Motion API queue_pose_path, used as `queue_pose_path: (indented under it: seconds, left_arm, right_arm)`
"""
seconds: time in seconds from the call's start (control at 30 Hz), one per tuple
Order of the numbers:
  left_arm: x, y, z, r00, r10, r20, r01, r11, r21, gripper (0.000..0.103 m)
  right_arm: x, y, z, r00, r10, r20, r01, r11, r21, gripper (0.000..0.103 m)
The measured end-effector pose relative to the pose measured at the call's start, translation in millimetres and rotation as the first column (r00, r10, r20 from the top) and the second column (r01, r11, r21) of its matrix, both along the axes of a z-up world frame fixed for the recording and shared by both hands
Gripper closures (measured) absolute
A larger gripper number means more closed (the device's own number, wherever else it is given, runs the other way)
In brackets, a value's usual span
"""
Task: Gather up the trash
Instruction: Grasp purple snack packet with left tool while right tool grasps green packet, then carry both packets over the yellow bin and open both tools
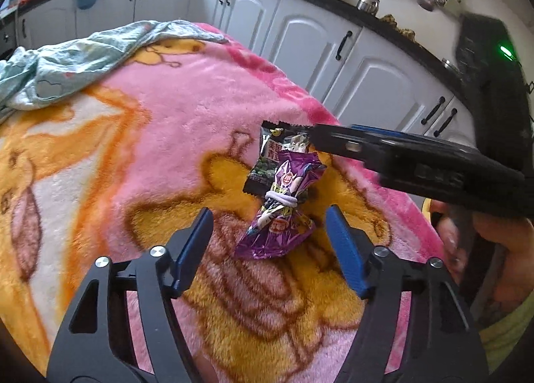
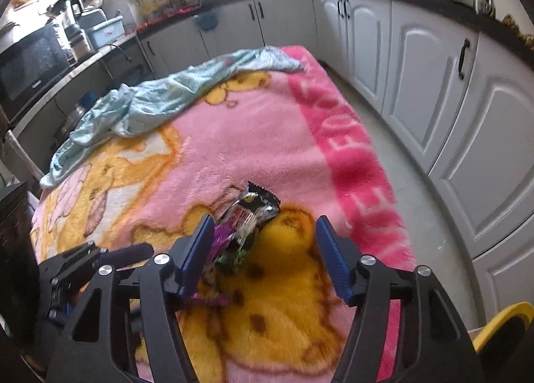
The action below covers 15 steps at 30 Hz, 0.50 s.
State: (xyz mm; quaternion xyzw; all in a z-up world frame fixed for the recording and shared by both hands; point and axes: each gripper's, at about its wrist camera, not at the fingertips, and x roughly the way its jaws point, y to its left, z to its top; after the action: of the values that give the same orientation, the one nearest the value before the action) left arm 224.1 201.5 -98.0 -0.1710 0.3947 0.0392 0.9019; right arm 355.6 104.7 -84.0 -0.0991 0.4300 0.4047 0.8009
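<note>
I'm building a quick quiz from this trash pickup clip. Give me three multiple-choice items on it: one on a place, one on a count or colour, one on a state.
1. Where do the snack wrappers lie?
A. on the kitchen counter
B. on the pink blanket
C. on the floor

2. What colour is the wrapper with the white band around its middle?
A. purple
B. green
C. red

3. How does the left claw stand?
A. shut on a wrapper
B. shut on nothing
C. open, pads clear of the wrapper

Key:
1 B, the purple wrapper and the black wrapper rest on the pink blanket.
2 A, the white band cinches the shiny purple one.
3 C, the left claw shows bare blanket between each blue pad and the wrapper.
</note>
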Motion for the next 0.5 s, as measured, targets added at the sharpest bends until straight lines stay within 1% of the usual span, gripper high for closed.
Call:
queue_pose_path:
  seconds: [0.07, 0.17, 0.2, 0.23, 0.27, 0.3, 0.33, 0.4, 0.47, 0.5]
  left_arm:
    - [5.3, -0.1, -4.5, 1.000, -0.007, -0.014, 0.007, 1.000, -0.007, 0.051]
    - [10.1, 0.5, -11.4, 0.999, -0.013, -0.037, 0.012, 1.000, -0.027, 0.060]
    - [11.1, -0.1, -14.1, 0.999, -0.016, -0.043, 0.014, 1.000, -0.027, 0.061]
    - [11.4, -0.5, -15.6, 0.999, -0.017, -0.044, 0.016, 1.000, -0.026, 0.064]
    - [11.3, -0.6, -16.4, 0.999, -0.019, -0.042, 0.018, 0.999, -0.030, 0.065]
    - [11.3, -0.2, -16.5, 0.999, -0.019, -0.042, 0.018, 0.999, -0.032, 0.066]
    - [11.1, 0.3, -16.3, 0.999, -0.021, -0.040, 0.020, 0.999, -0.037, 0.067]
    - [9.9, 0.3, -16.5, 0.999, -0.023, -0.037, 0.022, 0.999, -0.036, 0.070]
    - [6.7, 0.8, -16.0, 0.999, -0.028, -0.030, 0.027, 0.999, -0.047, 0.077]
    - [5.5, 0.7, -15.3, 0.999, -0.029, -0.029, 0.027, 0.999, -0.046, 0.079]
  right_arm:
    - [9.6, 8.1, -8.5, 0.999, -0.019, -0.044, 0.019, 1.000, -0.002, 0.044]
    - [18.5, 15.2, -17.9, 0.994, -0.036, -0.100, 0.037, 0.999, 0.002, 0.049]
    - [20.2, 17.8, -22.1, 0.992, -0.033, -0.124, 0.034, 0.999, 0.007, 0.053]
    - [21.7, 19.1, -25.5, 0.990, -0.032, -0.141, 0.033, 0.999, 0.009, 0.058]
    - [22.4, 20.3, -28.0, 0.988, -0.035, -0.153, 0.037, 0.999, 0.010, 0.062]
    - [22.7, 20.4, -30.1, 0.985, -0.036, -0.170, 0.040, 0.999, 0.019, 0.071]
    - [22.4, 19.7, -30.5, 0.983, -0.035, -0.180, 0.041, 0.999, 0.027, 0.083]
    - [19.5, 17.2, -28.8, 0.984, -0.036, -0.174, 0.045, 0.998, 0.044, 0.086]
    - [13.4, 11.5, -23.6, 0.988, -0.033, -0.152, 0.042, 0.997, 0.062, 0.089]
    - [10.2, 7.2, -20.4, 0.989, -0.033, -0.143, 0.043, 0.997, 0.071, 0.090]
